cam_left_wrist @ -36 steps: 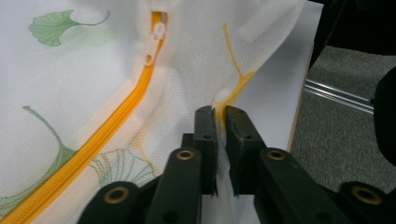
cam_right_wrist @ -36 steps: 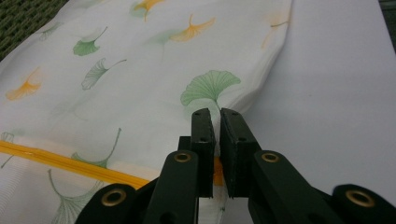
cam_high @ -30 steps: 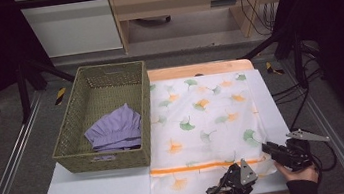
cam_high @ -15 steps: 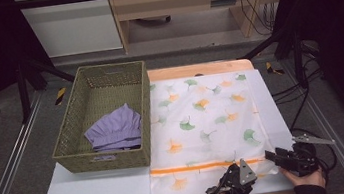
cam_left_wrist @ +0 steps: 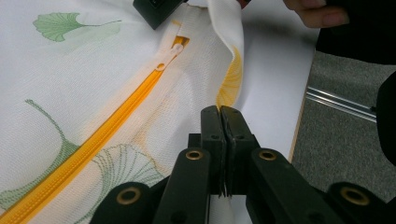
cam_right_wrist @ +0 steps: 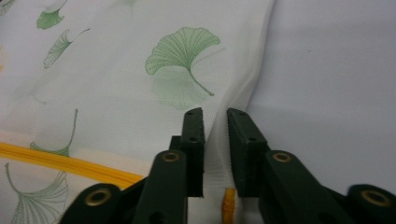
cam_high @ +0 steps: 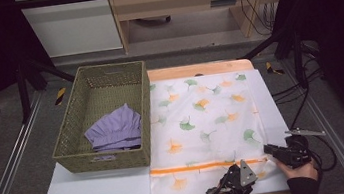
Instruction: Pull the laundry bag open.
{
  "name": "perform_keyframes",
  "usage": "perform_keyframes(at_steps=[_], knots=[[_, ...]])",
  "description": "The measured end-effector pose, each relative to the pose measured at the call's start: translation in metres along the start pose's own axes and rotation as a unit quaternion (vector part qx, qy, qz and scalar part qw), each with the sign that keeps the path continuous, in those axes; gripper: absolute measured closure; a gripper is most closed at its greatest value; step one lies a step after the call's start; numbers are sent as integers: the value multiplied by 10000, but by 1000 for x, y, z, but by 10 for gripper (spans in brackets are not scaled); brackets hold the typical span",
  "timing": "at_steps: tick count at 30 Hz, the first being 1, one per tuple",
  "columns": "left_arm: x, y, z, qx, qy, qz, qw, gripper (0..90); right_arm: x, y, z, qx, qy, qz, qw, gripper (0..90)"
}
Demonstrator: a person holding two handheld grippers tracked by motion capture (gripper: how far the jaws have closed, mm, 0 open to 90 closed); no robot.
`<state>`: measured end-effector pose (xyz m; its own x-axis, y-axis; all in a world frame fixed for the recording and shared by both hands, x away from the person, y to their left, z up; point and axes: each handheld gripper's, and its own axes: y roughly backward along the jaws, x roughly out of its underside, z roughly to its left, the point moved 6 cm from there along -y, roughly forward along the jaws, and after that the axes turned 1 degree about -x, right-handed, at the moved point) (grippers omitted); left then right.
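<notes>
Left gripper [cam_left_wrist: 220, 112] pinches the leaf-print cover [cam_high: 203, 123]; right gripper [cam_right_wrist: 215, 116] has just been closing on its edge.

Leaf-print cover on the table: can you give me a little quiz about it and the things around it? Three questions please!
1. What lies in the green woven basket?
2. True or false: the zipper on the leaf-print cover is blue.
3. The left gripper is: A) open above the basket, B) shut on the cover's edge, C) holding a cup.

Key: 1) a purple cloth; 2) false, it is orange; 3) B.
</notes>
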<state>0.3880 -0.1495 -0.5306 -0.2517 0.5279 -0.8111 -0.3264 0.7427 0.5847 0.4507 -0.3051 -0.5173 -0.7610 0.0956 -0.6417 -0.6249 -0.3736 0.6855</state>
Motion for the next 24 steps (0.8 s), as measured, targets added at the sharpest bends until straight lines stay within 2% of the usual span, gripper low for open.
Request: perform_keyframes(at_steps=[2,3,7,9,12,13,16,17,19,20,22,23,24], knots=[[0,0,0,-13,-24,1,10000,871,0,0,0,16,40,-13,10000,850],[0,0,0,-9,-20,-3,10000,870,-1,3,1,-48,43,-49,10000,871],[0,1,0,38,20,-39,10000,865,-6,9,6,-125,86,-213,9997,879],[1,1,-1,53,17,-50,10000,855,-12,18,12,-230,256,-482,9982,880],[1,2,0,77,47,-69,9999,837,-15,23,18,-305,328,-617,9971,881],[1,2,0,68,69,-77,9999,833,-19,26,23,-328,460,-737,9957,881],[1,3,1,94,84,-96,9999,807,-22,28,29,-324,560,-831,9944,882],[1,5,0,154,62,-86,9998,781,-24,28,34,-309,679,-880,9933,883],[0,7,0,177,85,-119,9997,687,-25,29,36,-291,723,-893,9929,883],[-1,10,0,168,86,-160,9997,687,-25,29,36,-291,723,-893,9929,883],[-5,19,3,156,62,-194,9997,592,-25,30,35,-312,730,-935,9925,883],[-9,28,8,114,104,-288,9995,548,-25,31,34,-324,734,-953,9922,883],[-9,28,8,114,104,-288,9995,534,-25,31,34,-324,734,-953,9922,883]])
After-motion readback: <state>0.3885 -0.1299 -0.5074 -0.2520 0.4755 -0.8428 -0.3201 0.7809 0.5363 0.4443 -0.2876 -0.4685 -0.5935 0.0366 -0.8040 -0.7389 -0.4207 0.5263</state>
